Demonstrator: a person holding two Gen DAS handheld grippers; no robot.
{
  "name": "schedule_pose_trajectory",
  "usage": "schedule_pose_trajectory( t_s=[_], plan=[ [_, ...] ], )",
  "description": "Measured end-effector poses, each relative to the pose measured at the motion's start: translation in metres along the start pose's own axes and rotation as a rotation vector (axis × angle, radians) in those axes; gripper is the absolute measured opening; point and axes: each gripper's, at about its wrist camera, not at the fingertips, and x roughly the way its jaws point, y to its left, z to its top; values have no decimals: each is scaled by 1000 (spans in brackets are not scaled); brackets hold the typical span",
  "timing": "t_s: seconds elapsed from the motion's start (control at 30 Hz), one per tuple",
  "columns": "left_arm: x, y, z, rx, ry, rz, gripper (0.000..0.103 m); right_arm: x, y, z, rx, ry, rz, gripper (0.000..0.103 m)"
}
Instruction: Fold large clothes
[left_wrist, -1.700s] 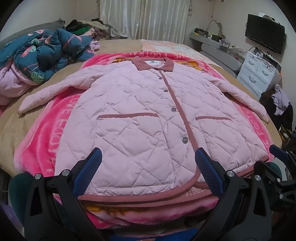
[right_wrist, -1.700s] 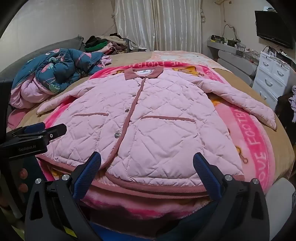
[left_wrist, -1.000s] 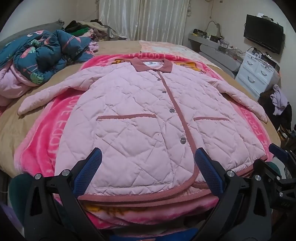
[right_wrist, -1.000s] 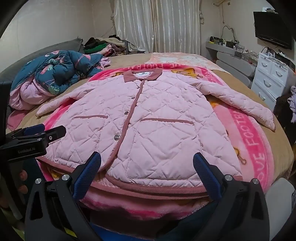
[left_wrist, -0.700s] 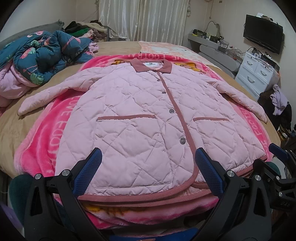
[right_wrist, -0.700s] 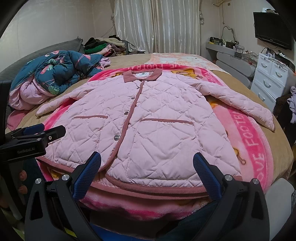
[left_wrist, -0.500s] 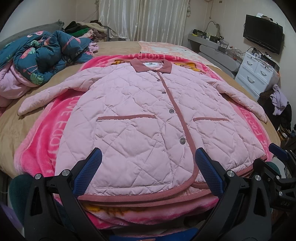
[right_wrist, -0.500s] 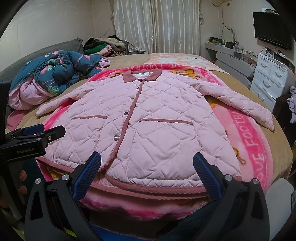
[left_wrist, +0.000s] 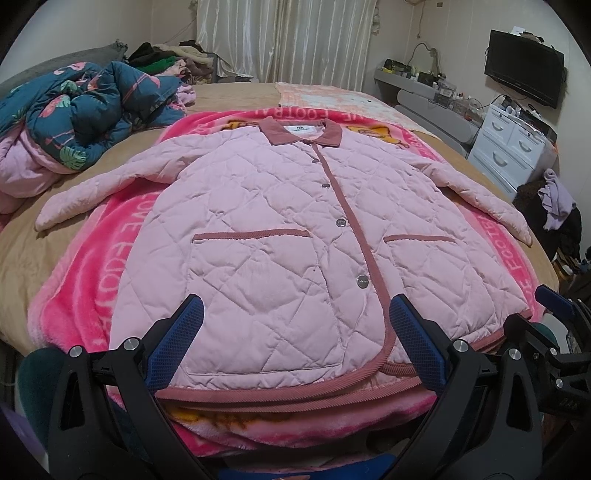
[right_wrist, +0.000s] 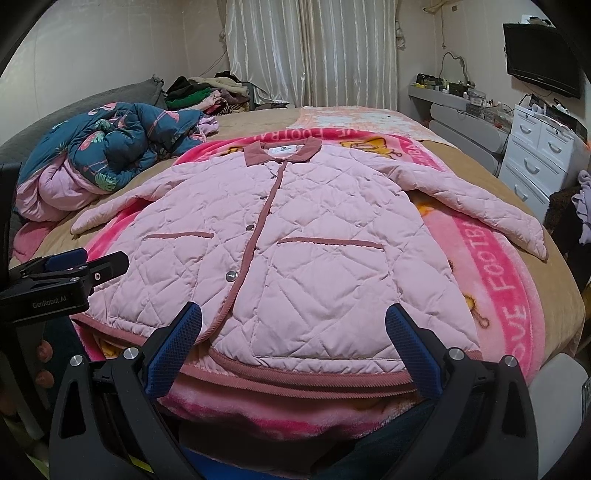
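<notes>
Where a wide bed (left_wrist: 22, 258) covered in a tan sheet fills most of both views, a bright pink blanket (left_wrist: 85, 280) with white lettering lies across it, reaching the near edge. Spread flat on that blanket, front side up, is a pale pink quilted jacket (left_wrist: 280, 229) with darker rose trim; its buttons are fastened, its collar (left_wrist: 301, 131) points toward the far curtains (right_wrist: 314, 51), and both sleeves angle outward and down onto the bedding. The right-hand sleeve (right_wrist: 491, 210) runs off the blanket's pattern toward the bed's edge. A rumpled dark blue floral quilt (left_wrist: 81, 114) is heaped at the far left of the bed, well apart from the jacket. A white chest of drawers (right_wrist: 539, 155) and a wall-mounted screen (left_wrist: 524, 72) stand along the right wall.

The left gripper (left_wrist: 295, 339) hovers at the foot of the bed with its jaws spread wide and nothing between them; the jacket's hem lies just beyond and between its blue-padded fingers (left_wrist: 175, 349), near the lower button. The right gripper (right_wrist: 293, 347) is likewise wide apart and empty, its view framing the hem to the right of the buttoned front (each gripper also shows at the edge of the other's view). Neither touches the cloth. Fingertips of a hand (right_wrist: 44, 362) show at the lower left of the right wrist view, beneath the left gripper.
</notes>
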Motion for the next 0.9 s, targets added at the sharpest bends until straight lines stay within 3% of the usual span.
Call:
schedule_pose_trajectory(
  t_s=[0.9],
  plan=[
    [10, 4, 9, 6, -6, -2, 94, 15, -1, 2, -1, 14, 11, 99]
  ],
)
